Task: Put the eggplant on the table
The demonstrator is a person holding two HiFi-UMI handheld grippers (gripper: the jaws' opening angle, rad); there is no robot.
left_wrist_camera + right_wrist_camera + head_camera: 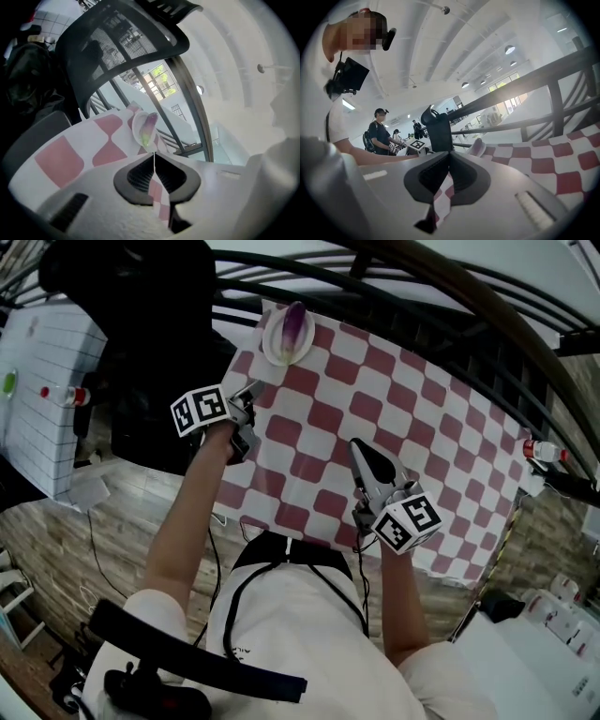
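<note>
Looking down from the head view, you see a tabletop [403, 404] covered with a red and white checked cloth [323, 442]. The eggplant [294, 324] lies on a white plate [272, 345] at the far left corner of the tabletop, at about 11 o'clock in this view. It is purple, with a pale green end, and nothing touches it.

Your left gripper [254, 389] is over the left edge of the cloth and points toward 1 o'clock, where the plate is. It is near the plate but apart from it. In the left gripper view its jaws are pressed together with nothing between them, and the eggplant [149, 127] on the plate [138, 125] shows just above the jaw tips, at 12 o'clock. A black mesh chair [123, 44] fills the upper left of that view.

Your right gripper [357, 446] is over the near middle of the cloth, at about 4 o'clock from the left gripper and well apart from the plate. It points toward 11 o'clock. In the right gripper view its jaws are also together and empty. Past them you see the black left gripper [438, 127] and, just to its right, the edge of the plate [477, 147]. The eggplant cannot be made out in that view. Dark railing bars [403, 282] run behind the far edge of the tabletop.
</note>
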